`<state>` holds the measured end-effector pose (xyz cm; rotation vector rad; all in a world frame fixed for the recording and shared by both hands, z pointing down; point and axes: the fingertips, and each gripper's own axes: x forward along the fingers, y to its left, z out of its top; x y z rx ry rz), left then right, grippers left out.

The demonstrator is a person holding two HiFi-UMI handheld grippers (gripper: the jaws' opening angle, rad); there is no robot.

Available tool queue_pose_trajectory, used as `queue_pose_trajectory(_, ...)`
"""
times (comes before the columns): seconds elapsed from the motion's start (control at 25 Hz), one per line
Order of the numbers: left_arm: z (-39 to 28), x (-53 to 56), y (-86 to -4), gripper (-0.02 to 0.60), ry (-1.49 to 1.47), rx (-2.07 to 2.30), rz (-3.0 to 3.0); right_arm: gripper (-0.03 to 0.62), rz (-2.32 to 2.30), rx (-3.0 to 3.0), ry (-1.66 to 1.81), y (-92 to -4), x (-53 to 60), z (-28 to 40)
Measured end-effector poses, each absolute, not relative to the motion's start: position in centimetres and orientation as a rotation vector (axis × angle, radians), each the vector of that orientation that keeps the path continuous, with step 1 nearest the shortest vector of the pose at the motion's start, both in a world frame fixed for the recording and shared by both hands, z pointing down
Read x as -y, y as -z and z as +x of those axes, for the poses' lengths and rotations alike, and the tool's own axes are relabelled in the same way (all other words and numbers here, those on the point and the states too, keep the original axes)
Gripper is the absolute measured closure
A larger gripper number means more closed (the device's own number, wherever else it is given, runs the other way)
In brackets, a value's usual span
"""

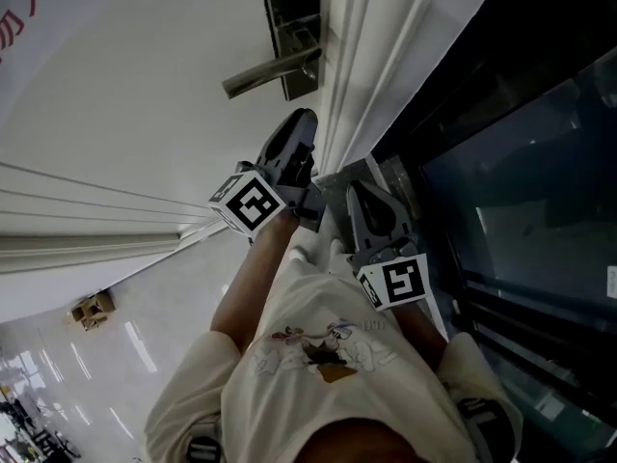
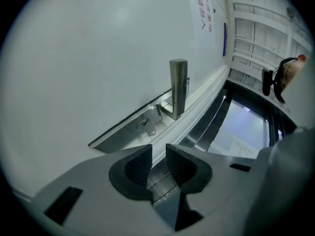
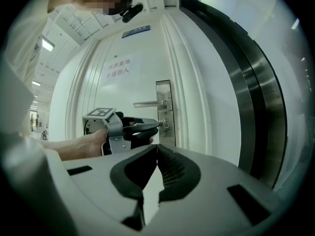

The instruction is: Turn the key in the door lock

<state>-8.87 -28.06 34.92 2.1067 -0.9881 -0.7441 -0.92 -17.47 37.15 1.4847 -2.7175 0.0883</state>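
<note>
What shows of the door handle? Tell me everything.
The handle is a silvery brushed-metal lever, lying level and pointing away from the door's edge. It is fixed to a tall metal plate on the white door, above the key. Nothing touches it; the left gripper is lower, by the key.

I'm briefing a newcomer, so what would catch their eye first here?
The silver lever handle juts from the white door, with a key in the lock plate near it. The left tongs point at that key, parted and empty; the right tongs are shut, farther back.
</note>
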Motion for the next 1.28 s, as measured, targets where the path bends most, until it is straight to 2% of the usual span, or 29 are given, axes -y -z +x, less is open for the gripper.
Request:
queue_pose_trajectory(0.4,-9.1,32.8,-34.0,0.463,1.038,0.642,1.862,0.586,1.530,2.693,-0.091,-37.3,19.7,1.1)
queue_pose_trajectory(0.64,-8.7,34.1,-33.4,0.403,1.133,0.513,1.804,0.586,1.567,2.675,-0.113,-37.2,20.5,2.5)
queue_pose_trajectory(0.84,-8.5,34.8,-33.5,0.413,1.130,0.563,1.808,0.586,1.581,2.669,-0.136,-37.4,20.8,3.1)
queue_pose_trajectory(0.92,-8.5,34.7,-33.1,0.453,1.106,0.623,1.854,0.588,1.586,2.667,-0.144,-37.5,20.9,3.3)
queue_pose_trajectory(1.28,-8.5,34.7,-32.6,0.457,0.856,0.990,2.016,0.586,1.598,2.675,-0.172,-37.6,20.5,3.6)
